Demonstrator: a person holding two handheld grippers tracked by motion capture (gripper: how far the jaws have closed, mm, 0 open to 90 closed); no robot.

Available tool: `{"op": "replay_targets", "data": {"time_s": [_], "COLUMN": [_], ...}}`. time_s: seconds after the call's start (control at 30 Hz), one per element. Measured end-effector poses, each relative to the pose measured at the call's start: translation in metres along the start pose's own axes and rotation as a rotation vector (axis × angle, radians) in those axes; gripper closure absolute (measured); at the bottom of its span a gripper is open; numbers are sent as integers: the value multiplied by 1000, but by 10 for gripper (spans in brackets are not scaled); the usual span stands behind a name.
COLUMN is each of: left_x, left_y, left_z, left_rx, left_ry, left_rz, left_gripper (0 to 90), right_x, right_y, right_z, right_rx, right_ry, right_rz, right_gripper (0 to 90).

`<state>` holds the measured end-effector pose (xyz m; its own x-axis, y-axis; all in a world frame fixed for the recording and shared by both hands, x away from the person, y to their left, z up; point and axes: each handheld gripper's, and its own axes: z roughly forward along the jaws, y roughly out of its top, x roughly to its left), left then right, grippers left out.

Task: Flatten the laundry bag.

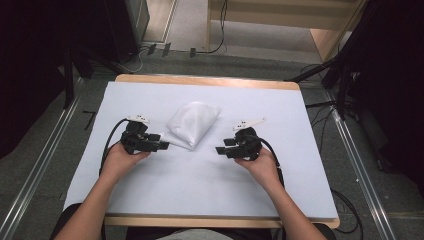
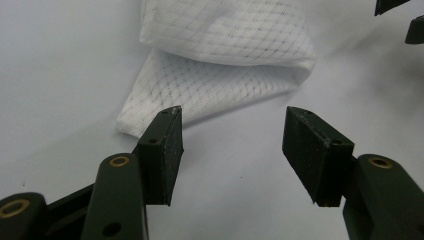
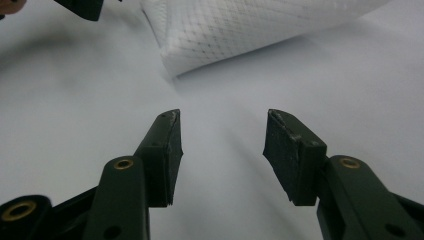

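No brand, label or readable writing shows on anything here. In the high view a folded white mesh cloth [image 1: 192, 124] lies on the white surface [image 1: 200, 185], a little beyond the middle, between the 2 tongs. The left tongs [image 1: 162, 145] sit just beside the cloth's near left corner, held by the left hand [image 1: 121, 159]; the right tongs [image 1: 220, 149] sit farther off to the cloth's right, held by the right hand [image 1: 260, 165], and both point inward toward each other. That view also takes in the wooden edge of the surface, the grey floor [image 1: 45, 150] with metal rails on both sides, cables, and a wooden frame [image 1: 320, 30] at the back, none of which the gripper views show. The left gripper view gives the cloth's weave: a diamond grid over 2 folded layers [image 2: 225, 55], with the lower corner lying just past the tip of the left-hand jaw; whether it touches cannot be told. The left tongs [image 2: 232, 145] are spread wide with nothing between them. The other tongs' black tips [image 2: 400, 15] show at the top right. In the right gripper view the right tongs [image 3: 222, 150] are likewise spread and empty, the cloth [image 3: 240, 30] lies well ahead of them, and bare white surface lies between.
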<state>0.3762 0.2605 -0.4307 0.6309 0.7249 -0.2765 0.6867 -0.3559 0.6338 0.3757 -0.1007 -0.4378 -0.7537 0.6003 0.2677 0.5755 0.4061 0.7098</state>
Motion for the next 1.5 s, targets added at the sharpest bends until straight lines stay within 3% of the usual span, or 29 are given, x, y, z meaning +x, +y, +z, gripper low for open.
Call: {"op": "replay_targets", "data": {"time_s": [0.33, 0.7, 1.03, 1.17, 1.5], "left_x": [-2, -3, -4, -6, -2], "left_y": [-6, -7, -10, -12, -16], "left_z": [-6, -8, -12, -15, -23], "left_rx": [4, -9, -19, -29, -39], "left_ry": [14, -5, -17, -25, 21], "left_rz": [11, -19, -24, -51, -87], "left_gripper": [469, 510, 571, 595, 739], "right_x": [14, 28, 36, 37, 40], "right_y": [16, 43, 65, 71, 86], "right_z": [3, 20, 34, 38, 54], "right_rx": [-2, 30, 52, 56, 67], "right_ry": [3, 42, 50, 54, 73], "right_rz": [-5, -30, -63, -79, -109], "right_gripper": [542, 628, 643, 642, 620]}}
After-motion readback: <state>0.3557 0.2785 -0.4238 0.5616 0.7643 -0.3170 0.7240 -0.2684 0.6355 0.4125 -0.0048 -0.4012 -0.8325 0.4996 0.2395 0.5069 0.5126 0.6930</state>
